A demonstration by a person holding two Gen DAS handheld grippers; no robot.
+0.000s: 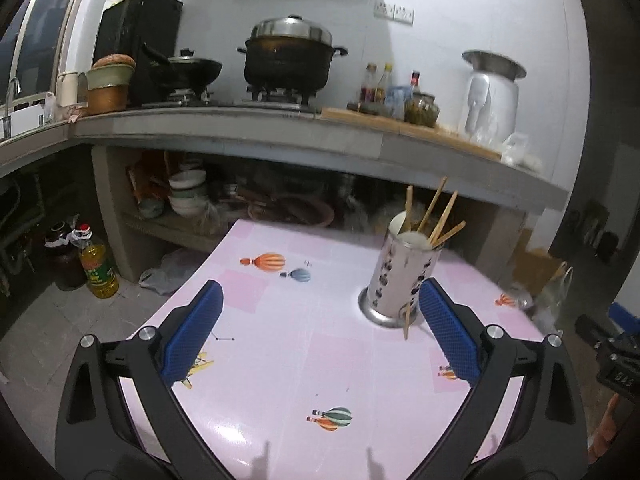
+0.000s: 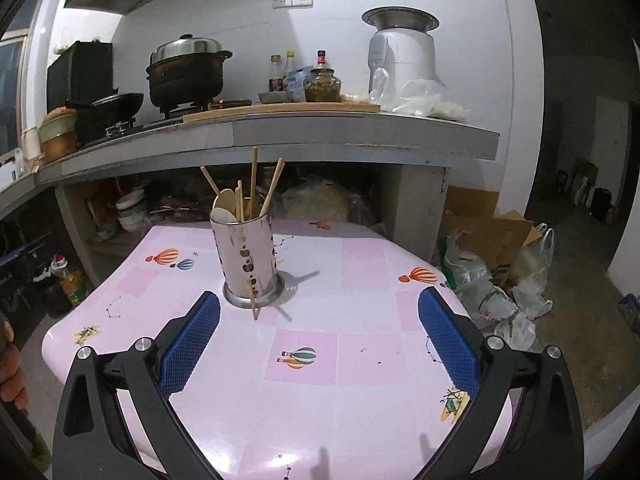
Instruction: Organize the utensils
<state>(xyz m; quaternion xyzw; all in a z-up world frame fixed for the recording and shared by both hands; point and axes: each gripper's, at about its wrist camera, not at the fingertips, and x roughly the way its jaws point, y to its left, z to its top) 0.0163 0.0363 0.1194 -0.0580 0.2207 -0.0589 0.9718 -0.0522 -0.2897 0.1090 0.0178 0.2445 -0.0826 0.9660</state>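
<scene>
Left wrist view gives me the steel utensil holder (image 1: 404, 276) standing upright on the pink table (image 1: 304, 360), toward its far right part, with my right blue pad just in front of its base. Chopsticks (image 1: 434, 216) fan out of its top beside a pale spoon (image 1: 412, 238), though I can't count them through the blur. One loose chopstick (image 1: 407, 322) leans against the outside of the holder, its tip on the tablecloth; whether it passes through one of the cut-out holes I cannot tell.

My left gripper (image 1: 320, 320) has its tongs spread wide with nothing between them. My right gripper (image 2: 319, 326) is the same, wide and holding nothing, with the holder (image 2: 250, 258) beyond its left pad and apart from it.

Behind the table, the shelf under the counter (image 1: 280, 132) is dark; I make out stacked bowls (image 1: 186, 196) and little else. At the right edge of the left view a black piece of the other rig (image 1: 612, 356) is cut off. Fingers (image 2: 10, 372) show at the left rim of the right view, mostly out of frame.
</scene>
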